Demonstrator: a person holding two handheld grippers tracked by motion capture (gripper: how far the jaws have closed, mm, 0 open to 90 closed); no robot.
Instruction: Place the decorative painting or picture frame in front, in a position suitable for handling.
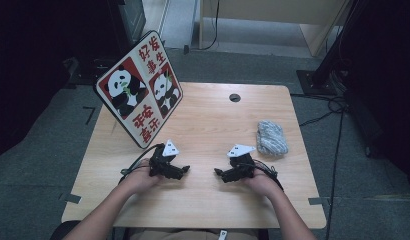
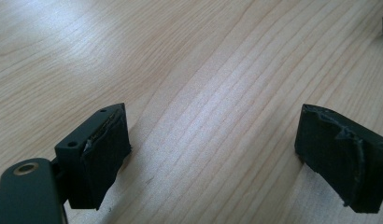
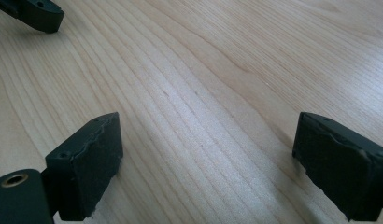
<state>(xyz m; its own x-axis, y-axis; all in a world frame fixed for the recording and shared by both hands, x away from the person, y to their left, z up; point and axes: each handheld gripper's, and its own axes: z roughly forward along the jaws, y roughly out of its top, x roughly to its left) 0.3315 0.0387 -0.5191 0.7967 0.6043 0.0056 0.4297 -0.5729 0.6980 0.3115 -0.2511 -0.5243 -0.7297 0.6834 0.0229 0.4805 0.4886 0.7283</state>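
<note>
Both tongs rested spread and empty on the bench [image 1: 208, 120], tips facing each other. The grey cloth [image 1: 271, 137] lay bunched just beyond the right tongs [image 1: 219, 173], toward the bench's right edge, well apart from the left tongs [image 1: 185, 170]; the right hand was nearer.

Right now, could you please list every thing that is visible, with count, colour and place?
light wooden table: one, pale wood, centre, on grey floor.
square panda sign board: one, white and red with black pandas, tilted at the table's far left corner.
grey-white crumpled cloth: one, near the table's right edge.
small round hole: one, dark, far edge of the table.
left hand-held gripper: one, black, open, nothing between the jaws, near-left of centre.
right hand-held gripper: one, black, open, nothing between the jaws, near-right of centre.
person's forearms: two, entering from the bottom edge.
</note>
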